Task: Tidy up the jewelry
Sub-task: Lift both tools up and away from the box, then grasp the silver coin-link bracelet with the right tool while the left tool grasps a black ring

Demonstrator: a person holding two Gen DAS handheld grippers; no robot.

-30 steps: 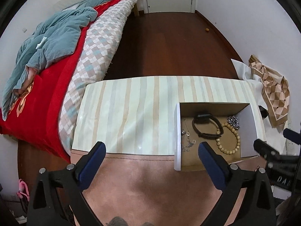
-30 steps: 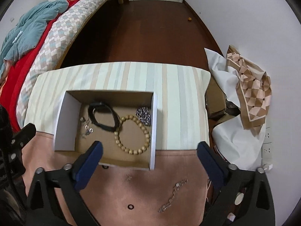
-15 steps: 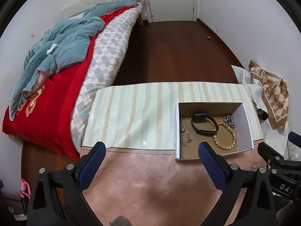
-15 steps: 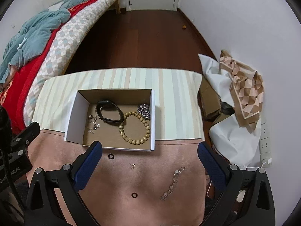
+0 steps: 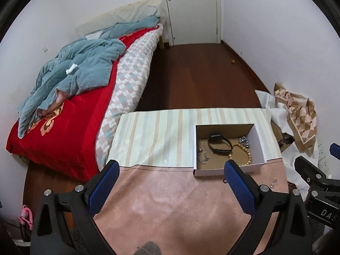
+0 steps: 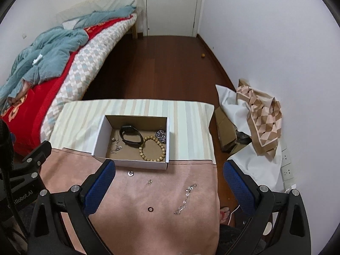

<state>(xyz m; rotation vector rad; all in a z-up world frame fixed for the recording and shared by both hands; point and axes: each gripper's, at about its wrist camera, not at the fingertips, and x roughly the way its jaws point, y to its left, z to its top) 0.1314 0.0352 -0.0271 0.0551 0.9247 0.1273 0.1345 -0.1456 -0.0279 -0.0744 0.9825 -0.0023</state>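
Currently, both two-finger grippers are held above the near part of a table, and nothing is gripped by either. The left gripper (image 5: 171,170), with blue-padded fingers on black arms, is spread wide over the pink suede-like cloth (image 5: 170,201) that covers the near half of the table. The right gripper (image 6: 170,170) is likewise spread wide, with nothing between its pads. An open white cardboard box with a brown inside (image 6: 99,136) is seen standing where the pink cloth meets the pale striped tablecloth (image 6: 187,123). Inside the box, a black smart wristband (image 6: 130,137) lies towards the far wall, a wooden bead bracelet (image 6: 152,148) lies just beside it on the right, a cluster of shiny silver metal beads (image 6: 160,136) is set in the far right corner, and a thin silver chain with small pendants (image 6: 115,145) lies on the left. Outside the box, on the pink cloth, four pieces are scattered apart from each other: a small silver open ring (image 6: 130,173) just in front of the box, a tiny silver clasp-like piece (image 6: 150,182), a small dark red ring (image 6: 150,209), and a long silver linked bracelet (image 6: 185,198) laid out diagonally to the right. A bed with a red blanket (image 5: 63,127) is seen to the left of the table.
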